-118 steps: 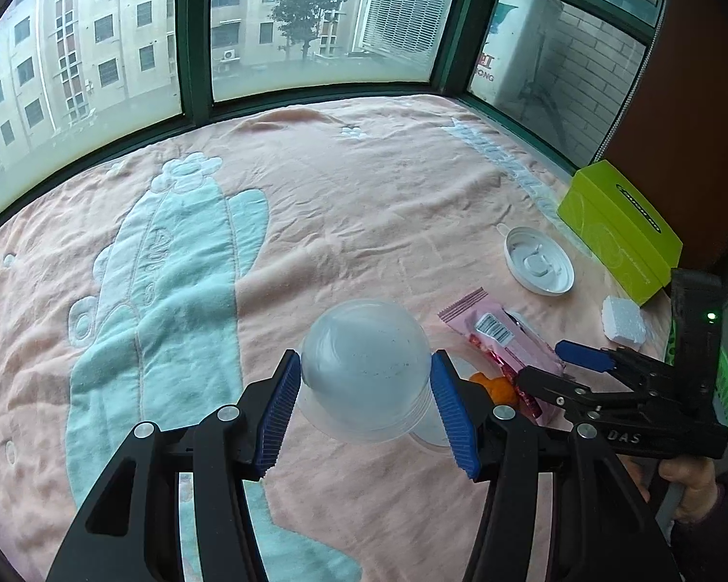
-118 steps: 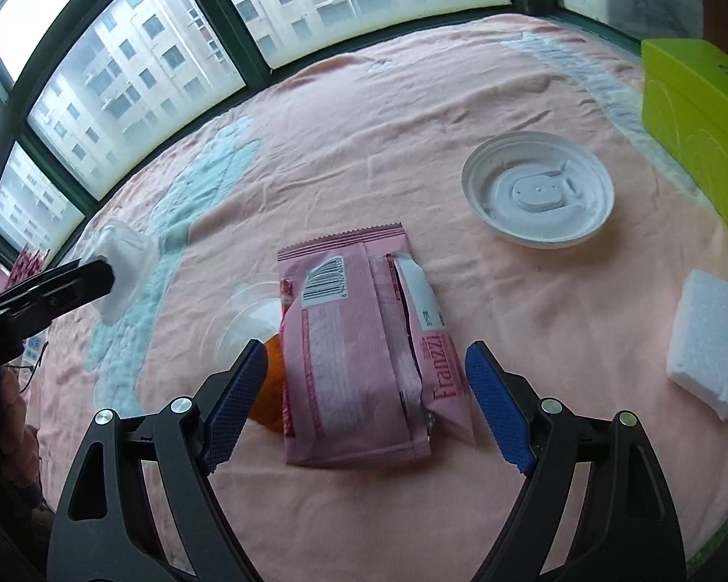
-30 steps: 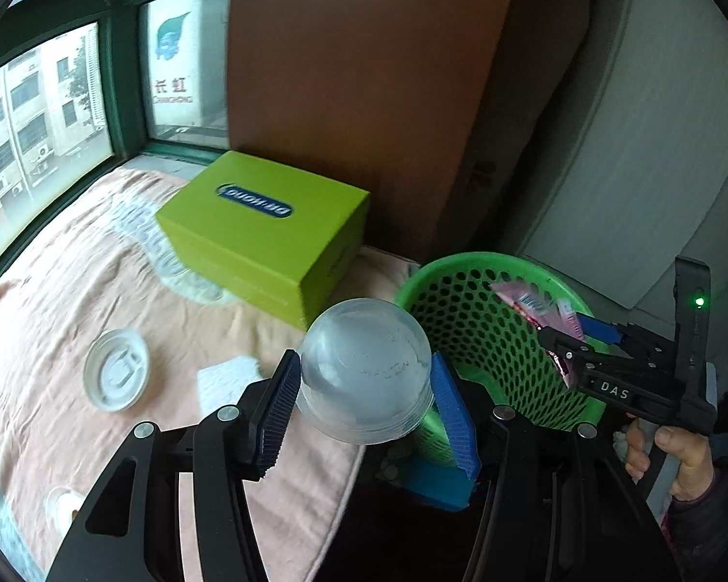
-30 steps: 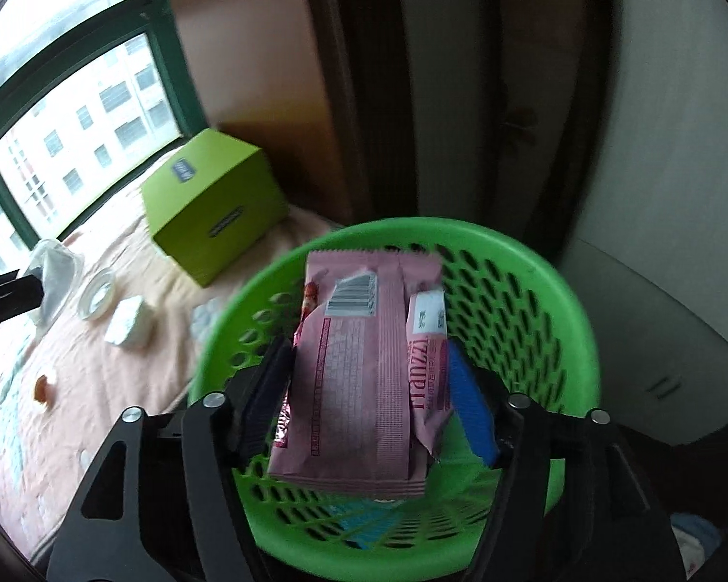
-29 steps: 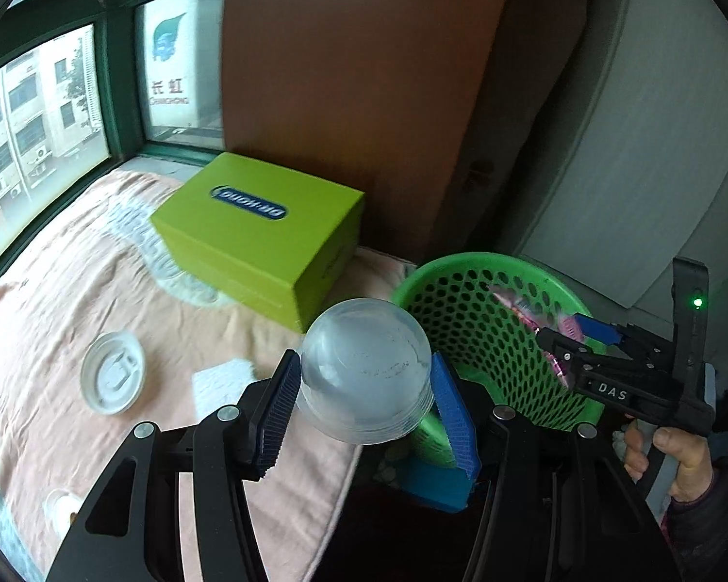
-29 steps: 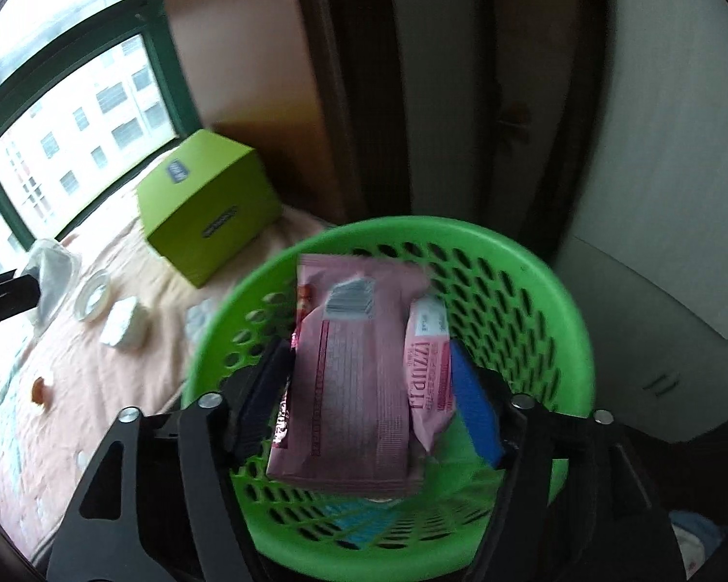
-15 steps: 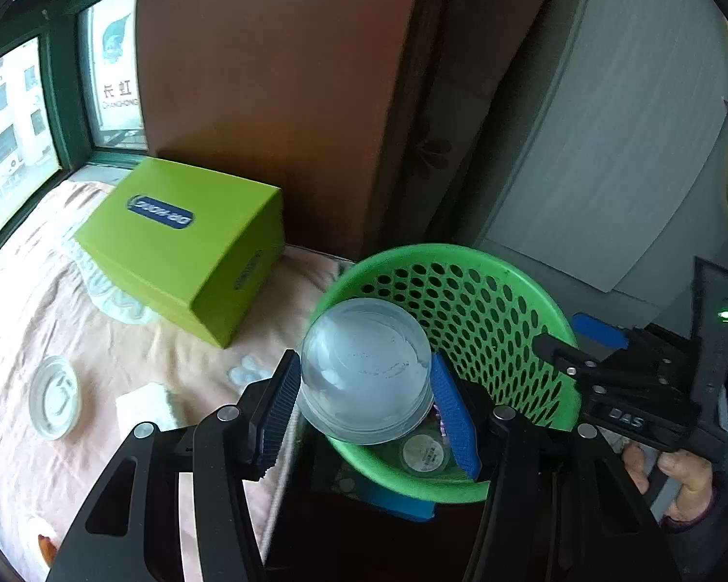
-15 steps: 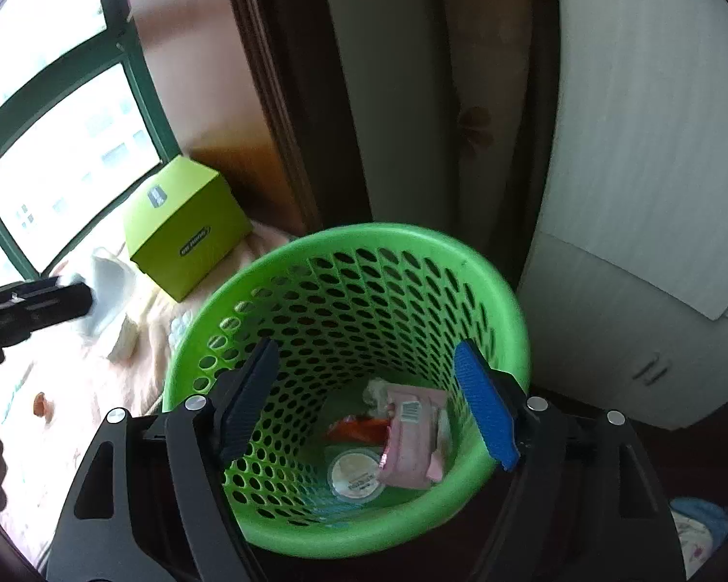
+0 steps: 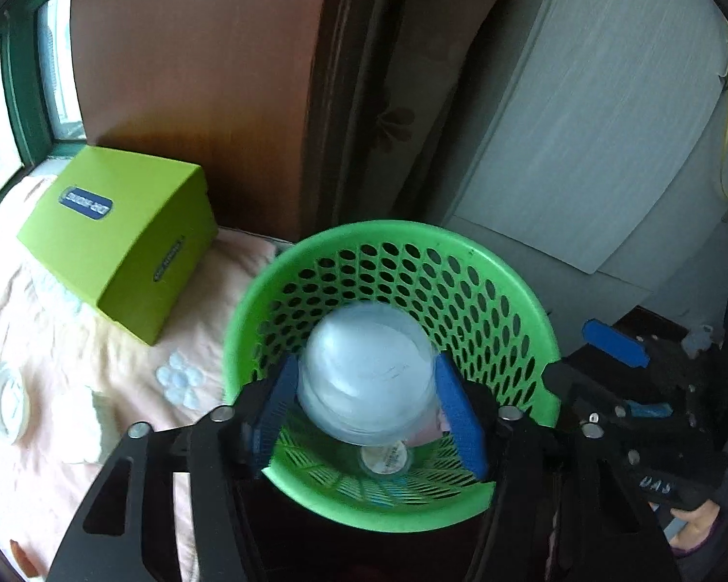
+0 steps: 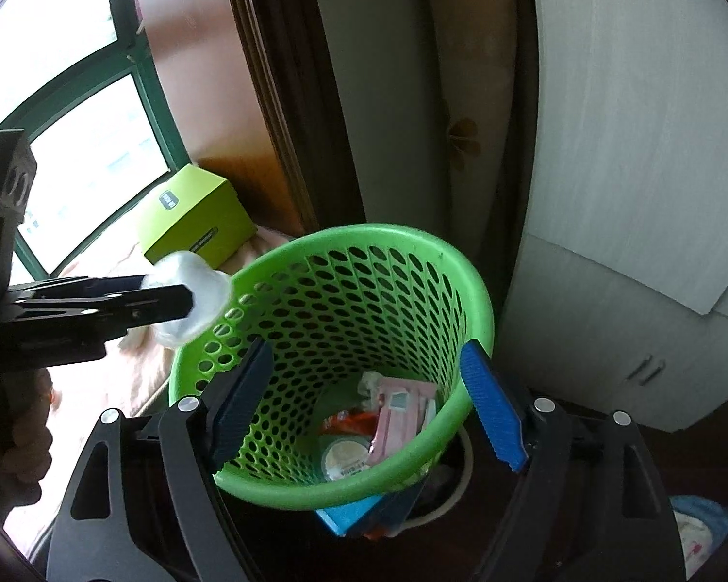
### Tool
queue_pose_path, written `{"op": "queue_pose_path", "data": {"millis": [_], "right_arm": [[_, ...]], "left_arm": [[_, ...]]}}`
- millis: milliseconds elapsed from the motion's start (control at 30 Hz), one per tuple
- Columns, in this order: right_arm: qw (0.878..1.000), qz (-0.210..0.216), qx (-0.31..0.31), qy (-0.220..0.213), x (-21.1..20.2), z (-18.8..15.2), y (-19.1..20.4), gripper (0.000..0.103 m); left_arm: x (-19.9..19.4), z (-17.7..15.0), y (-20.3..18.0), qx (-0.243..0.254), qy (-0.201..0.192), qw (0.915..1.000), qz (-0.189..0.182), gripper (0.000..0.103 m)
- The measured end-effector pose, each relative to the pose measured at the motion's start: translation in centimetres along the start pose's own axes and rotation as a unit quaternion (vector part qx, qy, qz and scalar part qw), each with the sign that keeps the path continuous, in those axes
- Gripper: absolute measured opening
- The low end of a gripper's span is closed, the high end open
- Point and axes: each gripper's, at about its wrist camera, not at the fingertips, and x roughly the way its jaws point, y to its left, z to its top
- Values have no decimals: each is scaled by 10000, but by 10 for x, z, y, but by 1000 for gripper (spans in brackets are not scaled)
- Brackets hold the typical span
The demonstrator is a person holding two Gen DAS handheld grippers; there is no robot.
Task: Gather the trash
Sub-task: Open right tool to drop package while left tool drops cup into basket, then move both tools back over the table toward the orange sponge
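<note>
Sitting between the blue pads of the left gripper, the clear plastic cup is above the green basket in the frame centre; the jaws have just been opening. The right gripper is wide apart and empty, also just opening, with the pink wrapper lying at the basket bottom.

The basket stood off the edge of the bed, before the cabinet. The box lay on the bed to its left, with a lid and a foam block nearer the camera. A cup sat between the left gripper pads, over the basket's left rim. A wrapper and a tub lay in the basket. The right gripper hung over the basket's near rim.
</note>
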Motion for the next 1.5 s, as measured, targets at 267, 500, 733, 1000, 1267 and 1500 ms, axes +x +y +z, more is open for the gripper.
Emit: {"op": "queue_pose_path", "data": {"millis": [267, 500, 733, 1000, 1267, 1500], "right_arm": [[10000, 93, -4, -23, -6, -3, 8, 79], [9994, 317, -79, -86, -10, -4, 30, 82], [9977, 619, -228, -137, -12, -2, 65, 84], [9948, 891, -475, -109, -10, 0, 109, 85], [9904, 1170, -731, -27, -1, 4, 153, 85], [9855, 1417, -926, 85, 11, 3, 188, 85]], "left_arm": [[-10, -6, 3, -45, -107, 9999, -21, 75], [-39, -24, 29, -85, -254, 9988, 408, 78], [-78, -49, 67, -361, -455, 9955, 752, 82], [-118, -89, 127, -859, -570, 9870, 1233, 83], [-147, -135, 196, -1431, -511, 9737, 1695, 82], [-166, -177, 252, -2051, -427, 9605, 1832, 73]]}}
